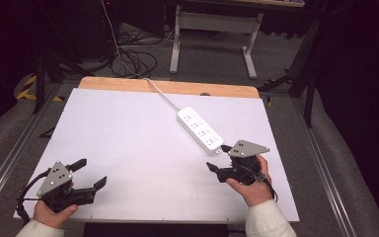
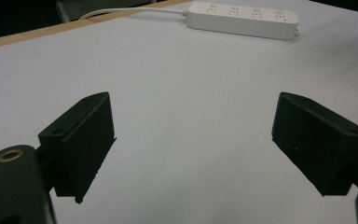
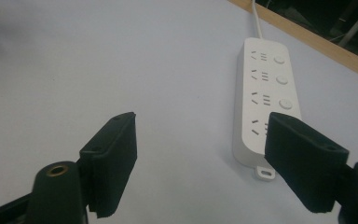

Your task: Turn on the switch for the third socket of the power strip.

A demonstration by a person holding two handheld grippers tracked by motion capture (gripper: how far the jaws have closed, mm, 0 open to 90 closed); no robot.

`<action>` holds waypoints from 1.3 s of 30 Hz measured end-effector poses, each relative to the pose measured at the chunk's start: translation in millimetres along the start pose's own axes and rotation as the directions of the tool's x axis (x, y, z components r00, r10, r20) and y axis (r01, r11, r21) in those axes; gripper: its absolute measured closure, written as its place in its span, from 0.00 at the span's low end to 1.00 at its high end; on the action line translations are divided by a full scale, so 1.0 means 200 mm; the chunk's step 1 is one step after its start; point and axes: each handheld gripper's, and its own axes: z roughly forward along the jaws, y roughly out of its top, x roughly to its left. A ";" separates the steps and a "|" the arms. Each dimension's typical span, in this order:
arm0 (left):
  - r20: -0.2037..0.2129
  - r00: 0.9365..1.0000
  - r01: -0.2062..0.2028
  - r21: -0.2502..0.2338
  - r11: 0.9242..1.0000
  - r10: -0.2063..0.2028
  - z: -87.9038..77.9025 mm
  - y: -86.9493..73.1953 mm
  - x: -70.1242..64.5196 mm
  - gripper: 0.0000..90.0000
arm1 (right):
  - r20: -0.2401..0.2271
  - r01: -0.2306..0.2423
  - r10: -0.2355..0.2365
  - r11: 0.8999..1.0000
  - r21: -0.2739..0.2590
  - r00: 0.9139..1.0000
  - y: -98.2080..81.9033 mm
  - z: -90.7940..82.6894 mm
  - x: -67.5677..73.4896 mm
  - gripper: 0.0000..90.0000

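High view had us looking down on the white table, where the power strip lay flat and slanted on the right half, its white cable running off toward the far wooden edge. We saw our right gripper just beside the strip's near end, fingers spread wide and gripping nothing. Right gripper view put that end of the strip partly behind one finger, sockets facing up. Our left gripper sat at the near left corner, well apart from the strip, fingers wide over bare table in the left gripper view.
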 end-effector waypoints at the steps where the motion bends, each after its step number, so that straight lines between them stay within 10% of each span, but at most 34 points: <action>1: -0.001 1.000 0.000 0.000 1.000 0.000 0.00 0.00 0.00 0.15 | 0.001 -0.002 0.002 1.000 -0.001 1.000 0.01 0.00 0.00 0.28; 14: -0.004 1.000 0.005 -0.001 1.000 -0.005 0.00 0.00 0.00 0.15 | 0.020 0.003 -0.003 1.000 -0.002 1.000 0.10 0.00 -0.07 0.30; 39: -0.051 0.999 0.017 0.006 1.000 -0.016 -0.06 -0.03 0.00 0.15 | -0.001 0.026 -0.026 0.998 0.060 1.000 0.30 0.14 -0.24 0.91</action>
